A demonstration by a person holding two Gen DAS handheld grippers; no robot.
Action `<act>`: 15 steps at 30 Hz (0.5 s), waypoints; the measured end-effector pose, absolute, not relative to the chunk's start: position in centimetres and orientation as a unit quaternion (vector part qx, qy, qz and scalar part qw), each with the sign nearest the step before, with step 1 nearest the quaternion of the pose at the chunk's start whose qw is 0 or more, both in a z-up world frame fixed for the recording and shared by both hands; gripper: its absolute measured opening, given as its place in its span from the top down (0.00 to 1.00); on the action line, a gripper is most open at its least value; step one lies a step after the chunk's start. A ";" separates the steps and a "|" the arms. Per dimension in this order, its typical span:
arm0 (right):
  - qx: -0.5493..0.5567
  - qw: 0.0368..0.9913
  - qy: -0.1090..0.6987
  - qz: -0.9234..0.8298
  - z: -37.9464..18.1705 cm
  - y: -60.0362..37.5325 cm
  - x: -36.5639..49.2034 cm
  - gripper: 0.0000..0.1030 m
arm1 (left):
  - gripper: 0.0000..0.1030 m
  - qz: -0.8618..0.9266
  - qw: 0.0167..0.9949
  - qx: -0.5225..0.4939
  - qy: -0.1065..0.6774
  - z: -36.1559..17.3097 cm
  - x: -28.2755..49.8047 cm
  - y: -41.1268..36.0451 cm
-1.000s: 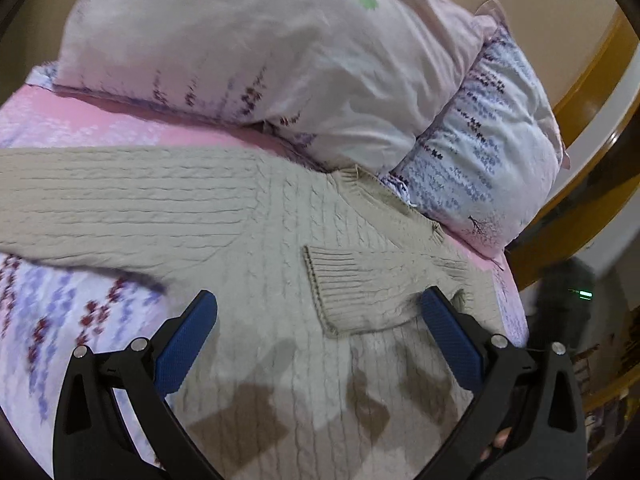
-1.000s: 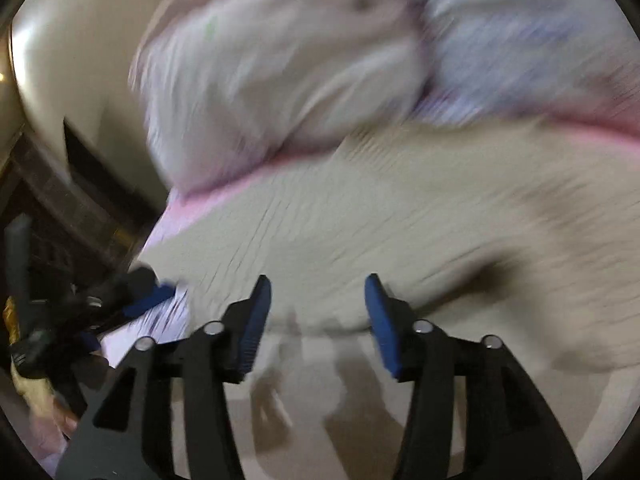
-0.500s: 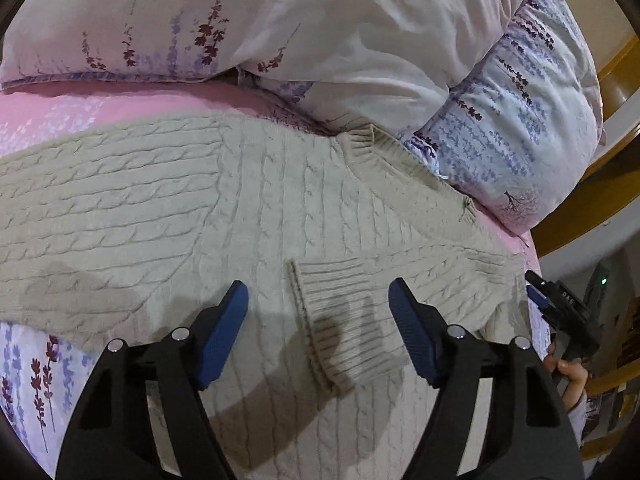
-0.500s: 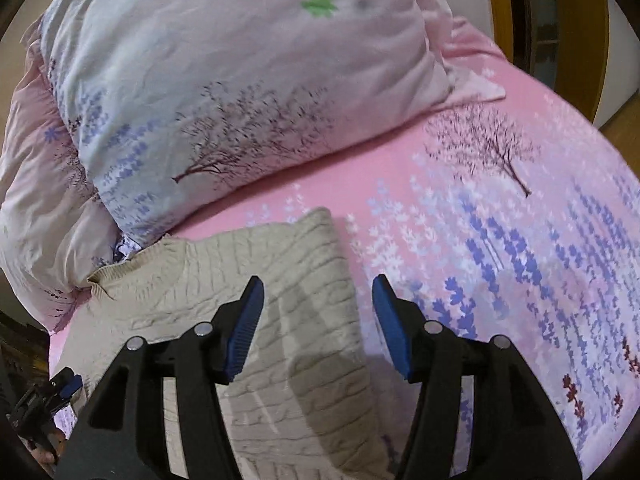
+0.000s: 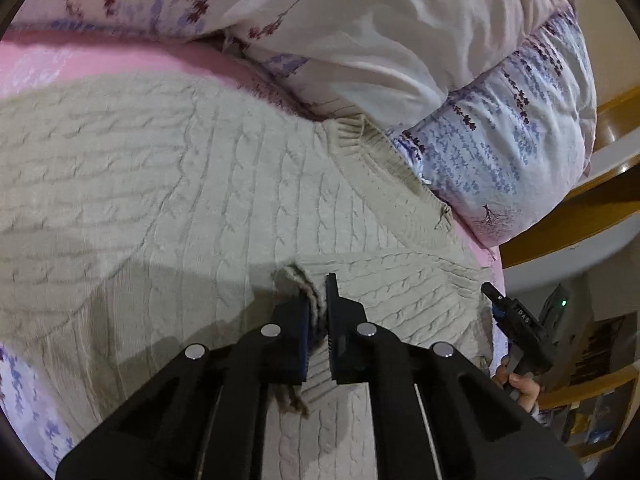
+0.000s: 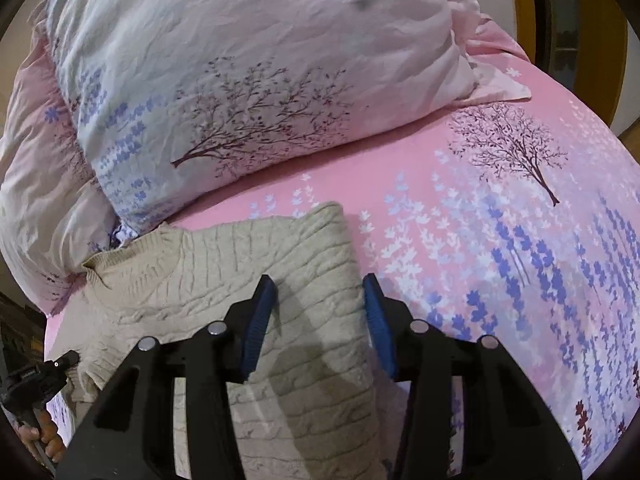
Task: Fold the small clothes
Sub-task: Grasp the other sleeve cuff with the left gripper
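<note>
Two grippers over one beige sweater (image 5: 192, 184) on the pink bed (image 6: 500, 240).
My left gripper (image 5: 318, 312) pinches the folded sleeve cuff (image 5: 298, 280) — my right gripper (image 6: 320, 320) hangs half-open, fingers closing around the sweater's edge.

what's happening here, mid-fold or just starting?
A person with a handheld gripper in each hand is working on a beige cable-knit sweater spread on a pink floral bed sheet below the pillows. The left gripper is shut on the ribbed cuff of a sleeve folded across the body. The right gripper is over the other sleeve, jaws closing but not yet gripping. So it's mid-fold.
</note>
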State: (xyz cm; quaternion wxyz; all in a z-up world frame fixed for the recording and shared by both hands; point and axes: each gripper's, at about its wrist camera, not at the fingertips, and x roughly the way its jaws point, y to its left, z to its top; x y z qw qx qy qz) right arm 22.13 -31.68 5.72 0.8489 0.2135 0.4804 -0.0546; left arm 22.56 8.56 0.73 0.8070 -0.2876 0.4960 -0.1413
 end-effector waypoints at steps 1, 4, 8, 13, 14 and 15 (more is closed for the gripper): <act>0.216 0.850 0.478 -0.058 5.7 -31.9 22.1 0.56 | 0.94 -0.143 0.811 -0.283 0.491 1.0 22.6 8.5; 0.213 0.850 0.479 -0.052 5.5 -31.9 22.2 0.57 | 0.94 -0.143 0.828 -0.258 0.476 2.2 23.0 8.3; 0.184 0.863 0.468 -0.038 6.0 -31.1 22.5 0.91 | 0.95 -0.136 0.852 -0.236 0.447 4.4 24.0 8.8; 0.209 0.873 0.437 -0.063 6.8 -32.7 22.1 0.92 | 0.95 -0.129 0.875 -0.206 0.420 6.0 25.3 8.2; 0.220 0.869 0.437 -0.067 6.6 -33.2 22.2 0.92 | 0.95 -0.127 0.874 -0.203 0.423 5.8 25.7 8.0; 0.229 0.863 0.445 -0.066 6.1 -33.6 22.3 0.92 | 0.95 -0.119 0.871 -0.202 0.433 5.2 26.0 7.8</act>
